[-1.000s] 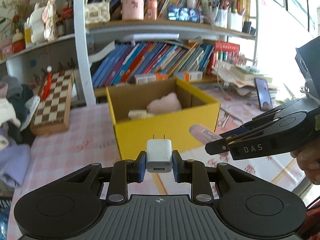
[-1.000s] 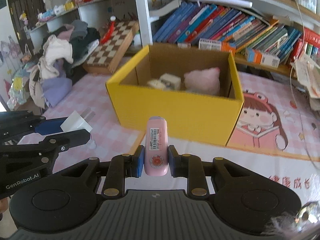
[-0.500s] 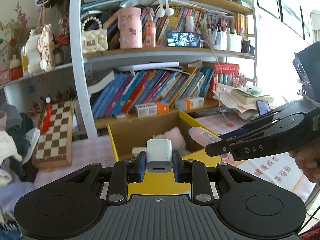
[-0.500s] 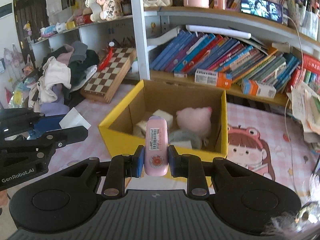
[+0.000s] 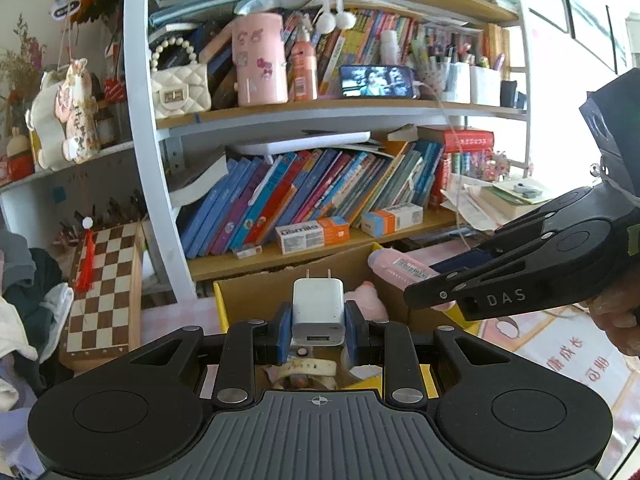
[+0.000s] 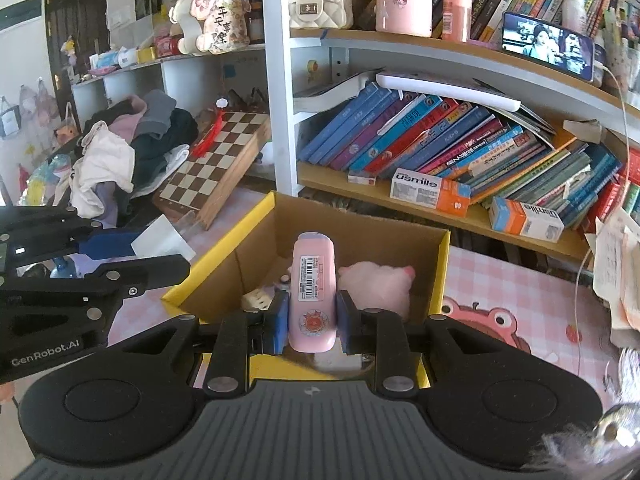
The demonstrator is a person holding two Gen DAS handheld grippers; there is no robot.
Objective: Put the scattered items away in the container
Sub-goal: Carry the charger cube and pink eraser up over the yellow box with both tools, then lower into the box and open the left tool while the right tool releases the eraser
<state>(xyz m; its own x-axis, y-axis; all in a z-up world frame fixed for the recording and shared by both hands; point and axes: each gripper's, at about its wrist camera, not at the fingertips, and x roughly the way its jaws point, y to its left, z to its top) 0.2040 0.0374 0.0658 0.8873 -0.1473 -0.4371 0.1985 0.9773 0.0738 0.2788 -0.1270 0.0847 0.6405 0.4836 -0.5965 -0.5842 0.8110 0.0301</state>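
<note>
The left gripper [image 5: 318,326] is squeezing a white plug [image 5: 318,310] and the right gripper [image 6: 312,320] is squeezing a pink tube [image 6: 313,294] over the yellow box [image 6: 442,280], ready for dropping.

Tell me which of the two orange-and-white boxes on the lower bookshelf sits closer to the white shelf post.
The usmile box that lies under the blue and red books, nearer the white shelf post. The other orange-and-white box sits farther right, beside the papers.

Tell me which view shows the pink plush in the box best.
The right wrist view: the pink plush lies inside the yellow box. In the left wrist view only a sliver peeks past the white charger.
</note>
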